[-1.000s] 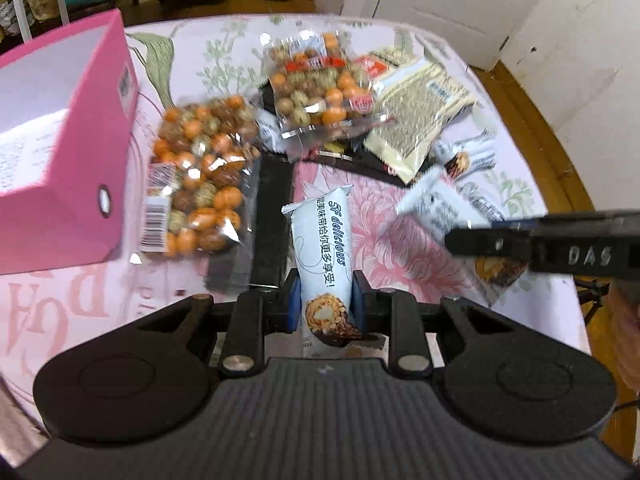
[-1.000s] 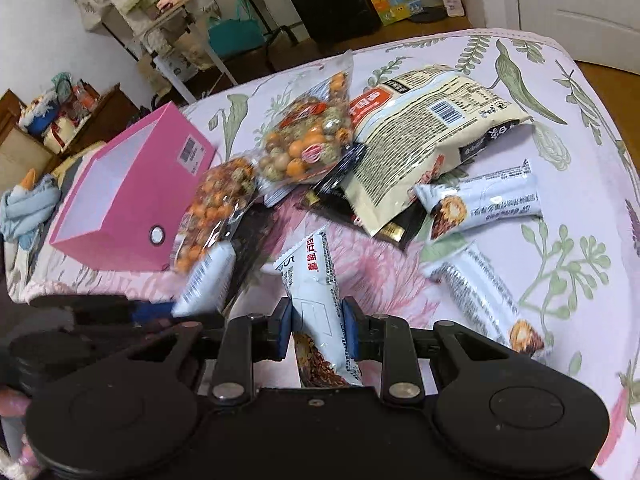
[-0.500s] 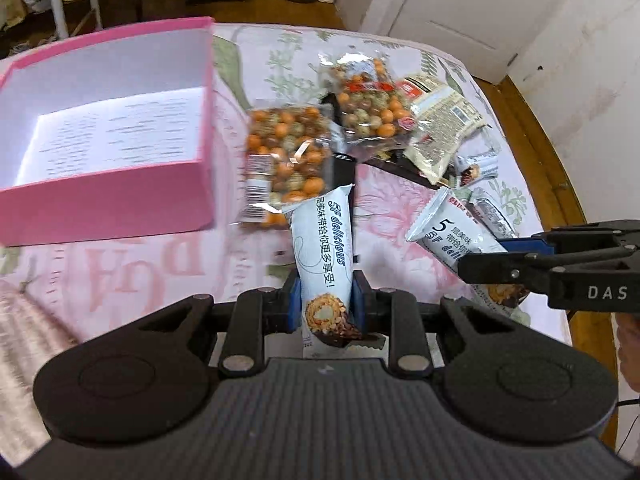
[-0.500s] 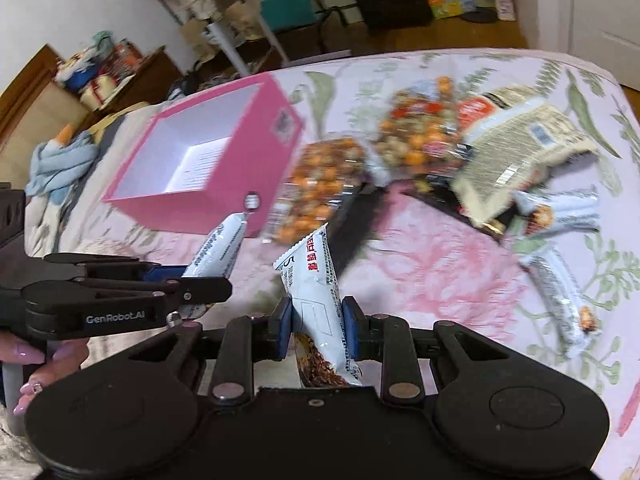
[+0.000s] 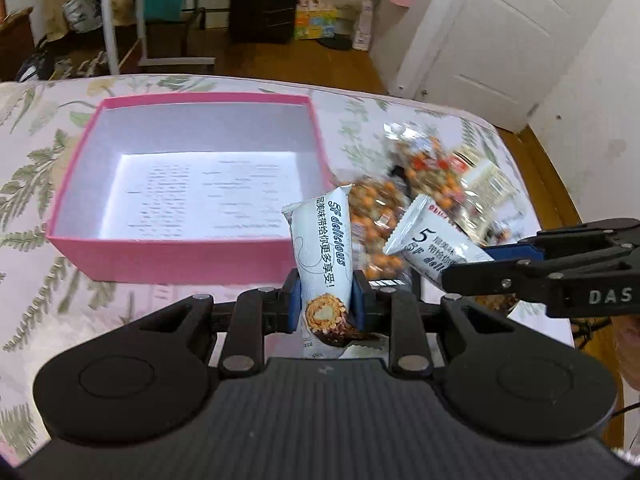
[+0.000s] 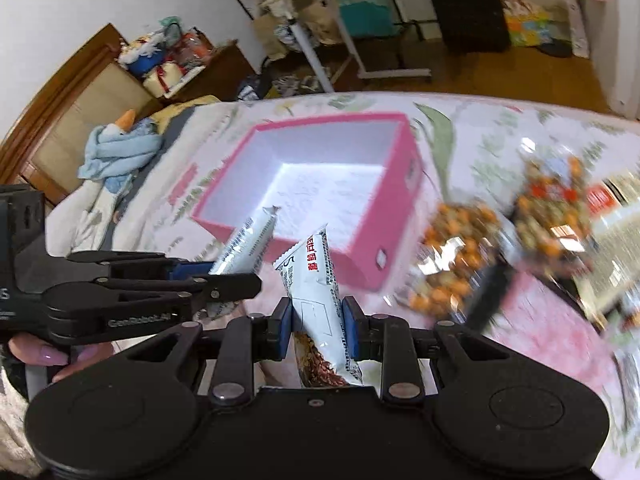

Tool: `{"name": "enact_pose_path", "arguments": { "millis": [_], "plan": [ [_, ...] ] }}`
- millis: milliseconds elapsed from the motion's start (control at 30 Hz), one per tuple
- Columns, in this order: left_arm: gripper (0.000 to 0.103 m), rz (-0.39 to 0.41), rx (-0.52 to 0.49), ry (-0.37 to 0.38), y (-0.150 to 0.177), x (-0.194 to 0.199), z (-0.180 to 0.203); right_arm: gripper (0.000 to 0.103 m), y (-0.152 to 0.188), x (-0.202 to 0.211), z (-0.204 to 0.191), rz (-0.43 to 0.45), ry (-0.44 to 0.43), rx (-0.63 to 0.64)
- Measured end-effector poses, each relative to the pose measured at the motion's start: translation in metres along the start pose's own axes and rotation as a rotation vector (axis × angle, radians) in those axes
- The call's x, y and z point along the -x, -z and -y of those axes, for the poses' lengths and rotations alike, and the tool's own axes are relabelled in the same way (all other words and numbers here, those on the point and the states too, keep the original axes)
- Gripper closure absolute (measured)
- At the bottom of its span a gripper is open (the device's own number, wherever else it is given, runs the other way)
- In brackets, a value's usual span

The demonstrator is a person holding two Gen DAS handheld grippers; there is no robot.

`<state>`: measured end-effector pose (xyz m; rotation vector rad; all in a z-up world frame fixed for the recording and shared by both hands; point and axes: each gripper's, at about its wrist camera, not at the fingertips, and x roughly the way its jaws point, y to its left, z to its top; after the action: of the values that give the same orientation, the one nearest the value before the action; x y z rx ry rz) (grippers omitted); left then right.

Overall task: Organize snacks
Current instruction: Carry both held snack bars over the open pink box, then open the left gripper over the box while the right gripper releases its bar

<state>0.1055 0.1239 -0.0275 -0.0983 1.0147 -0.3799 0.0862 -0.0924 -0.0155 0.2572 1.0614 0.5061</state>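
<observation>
My left gripper (image 5: 325, 300) is shut on a white snack bar (image 5: 324, 244) that stands upright just before the front wall of the pink box (image 5: 180, 258). The box is open, with only a printed sheet on its floor. From the right, my right gripper (image 5: 480, 264) comes in, shut on a second white bar (image 5: 428, 240). In the right wrist view, that gripper (image 6: 314, 326) holds its bar (image 6: 312, 276) near the pink box's (image 6: 400, 216) front corner. The left gripper (image 6: 224, 274) and its bar (image 6: 248, 244) are at the left.
Two clear bags of orange and brown nuts (image 5: 376, 216) (image 5: 432, 168) and a seed packet (image 5: 488, 184) lie right of the box on the floral bedspread (image 5: 40, 168). A hand (image 6: 40, 356) holds the left gripper. A blue cloth (image 6: 120, 152) lies far left.
Both grippers have risen and moved left from the snack pile towards the pink box, each still holding its bar. The box's inside now fills the view ahead.
</observation>
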Motion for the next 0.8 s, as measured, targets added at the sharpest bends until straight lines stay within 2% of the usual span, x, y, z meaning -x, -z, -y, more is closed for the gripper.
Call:
{"name": "enact_pose_path", "arguments": {
  "millis": [133, 233, 300, 367, 533, 633, 733, 800],
  "plan": [
    [0.079, 0.026, 0.071, -0.005, -0.026, -0.012, -0.031, 0.072, -0.030, -0.023, -0.001, 0.044, -0.041, 0.001],
    [0.079, 0.056, 0.170, 0.009, -0.047, -0.030, -0.058, 0.072, -0.056, -0.049, 0.002, 0.074, -0.046, 0.026],
    [0.079, 0.059, 0.219, 0.000, -0.060, -0.049, -0.071, 0.072, -0.072, -0.071, 0.002, 0.061, -0.048, 0.069],
    [0.079, 0.055, 0.259, -0.027, -0.069, -0.072, -0.083, 0.072, -0.088, -0.094, 0.003, 0.048, -0.004, 0.109],
    [0.079, -0.006, 0.414, 0.013, -0.083, -0.133, -0.116, 0.072, -0.114, -0.154, 0.000, -0.025, 0.134, 0.271],
    [0.079, -0.058, 0.526, 0.054, -0.084, -0.161, -0.133, 0.072, -0.121, -0.180, 0.005, -0.062, 0.181, 0.332],
    [0.079, -0.079, 0.562, 0.079, -0.083, -0.179, -0.136, 0.072, -0.123, -0.201, 0.006, -0.096, 0.234, 0.402],
    [0.078, -0.082, 0.569, 0.064, -0.085, -0.189, -0.136, 0.072, -0.121, -0.211, 0.001, -0.105, 0.270, 0.456]
  ]
}}
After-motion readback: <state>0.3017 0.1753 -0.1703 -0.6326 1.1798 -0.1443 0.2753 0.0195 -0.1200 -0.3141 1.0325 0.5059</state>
